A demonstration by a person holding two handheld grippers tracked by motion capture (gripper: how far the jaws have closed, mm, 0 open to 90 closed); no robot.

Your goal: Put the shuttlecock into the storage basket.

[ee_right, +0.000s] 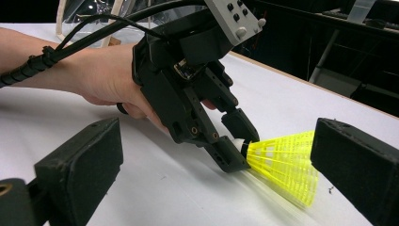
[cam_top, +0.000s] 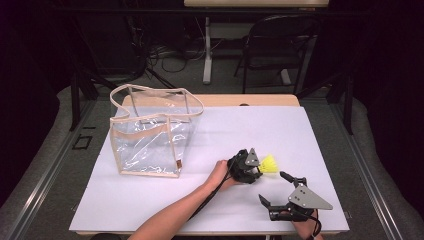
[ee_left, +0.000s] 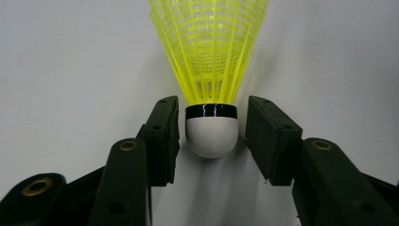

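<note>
Shuttlecock (ee_left: 210,70) skirt cut off above; left gripper (ee_left: 211,134) jaws flank its cork, apparently untouching.

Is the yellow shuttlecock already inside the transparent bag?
No, the shuttlecock lies on the white table, right of the bag.

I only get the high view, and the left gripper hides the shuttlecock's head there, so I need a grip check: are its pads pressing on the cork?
Observer: Not quite. In the left gripper view the shuttlecock has its white cork between the left gripper's pads, with a thin gap on each side.
Operator: Is the shuttlecock lying down or lifted?
Observer: The right gripper view shows it on its side on the white table, the yellow skirt pointing away from the hand.
</note>
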